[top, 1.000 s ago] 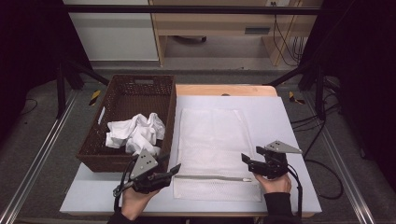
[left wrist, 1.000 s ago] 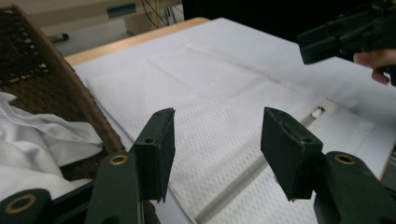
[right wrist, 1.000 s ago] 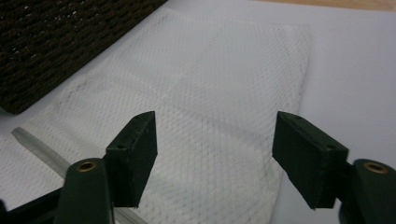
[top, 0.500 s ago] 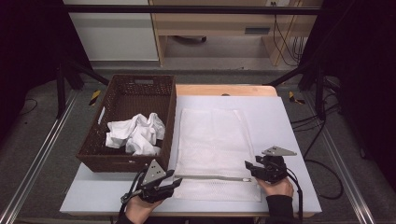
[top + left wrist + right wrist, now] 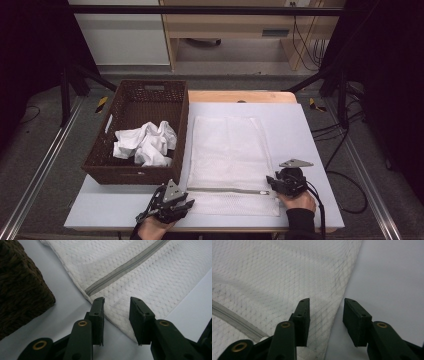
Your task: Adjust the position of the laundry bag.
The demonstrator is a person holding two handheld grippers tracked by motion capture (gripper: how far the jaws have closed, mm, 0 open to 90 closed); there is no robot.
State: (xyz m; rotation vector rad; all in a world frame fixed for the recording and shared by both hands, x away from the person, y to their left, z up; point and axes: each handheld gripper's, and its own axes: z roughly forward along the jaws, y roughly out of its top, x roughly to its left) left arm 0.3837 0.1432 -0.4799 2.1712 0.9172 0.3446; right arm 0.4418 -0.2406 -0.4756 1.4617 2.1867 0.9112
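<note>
While the mesh laundry bag lies flat mid-frame beside the basket with white cloths, its zipper seemingly closed, left gripper and right gripper, jaws apart but just closing, straddle its lower edges ungripped.

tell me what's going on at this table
A person holds a gripper in each hand over the near end of a white mesh laundry bag lying flat on the table. The left gripper straddles its near left edge beside the zipper; the right gripper straddles its right edge. Both sets of jaws have just been closing, not yet pinching. White cloths sit in the wicker basket.
</note>
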